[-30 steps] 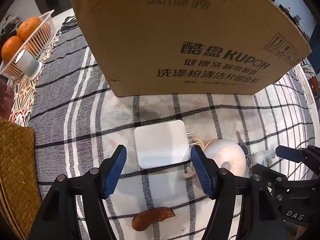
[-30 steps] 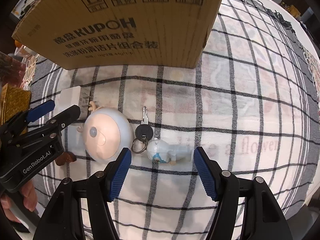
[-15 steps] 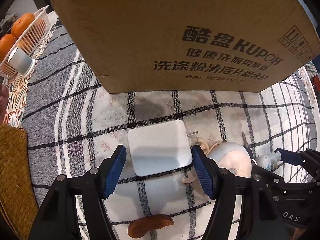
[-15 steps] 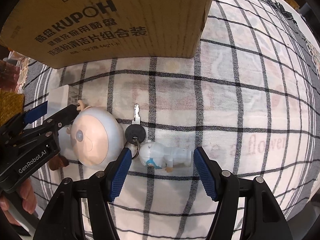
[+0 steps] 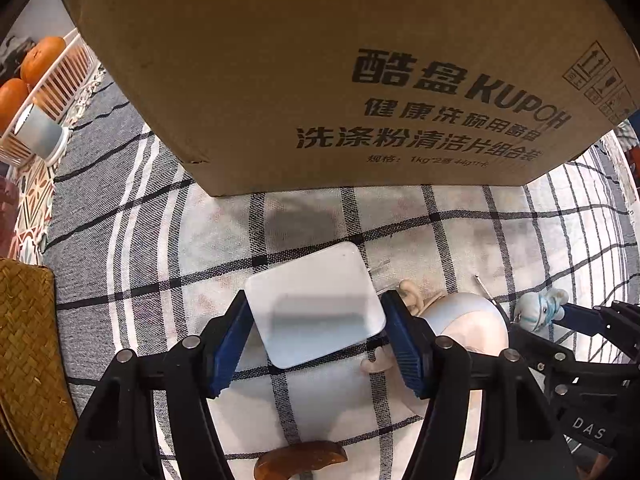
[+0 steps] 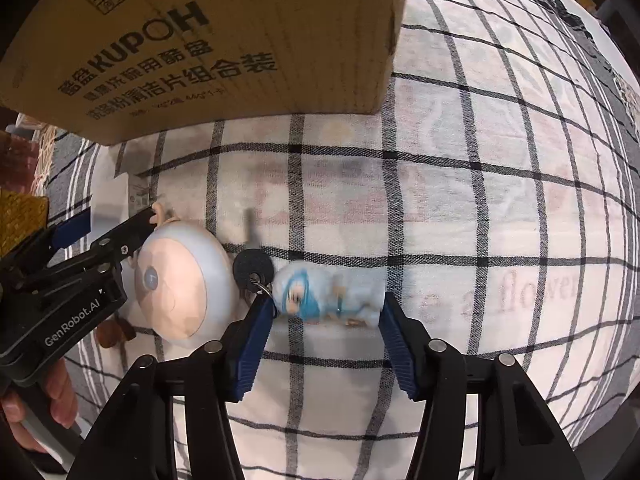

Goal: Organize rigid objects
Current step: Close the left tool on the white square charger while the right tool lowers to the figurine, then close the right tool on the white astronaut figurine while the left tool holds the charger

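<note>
Both grippers have dropped, left gripper [image 5: 316, 334] now pinching the charger [image 5: 314, 308], right gripper [image 6: 326, 318] flanking the figurine [image 6: 332, 294] at six o'clock, apparently gripping, so lifts seem next.

I see a table under a checked cloth [image 6: 500, 184]. A big cardboard box [image 5: 320, 72] sits near the far edge. In front of it lie a white flat block [image 5: 316, 312], a round doll head [image 6: 180, 288], a black key [image 6: 253, 266] and a little blue figure [image 6: 332, 292]. A brown curved piece [image 5: 300, 458] lies nearest me.
</note>
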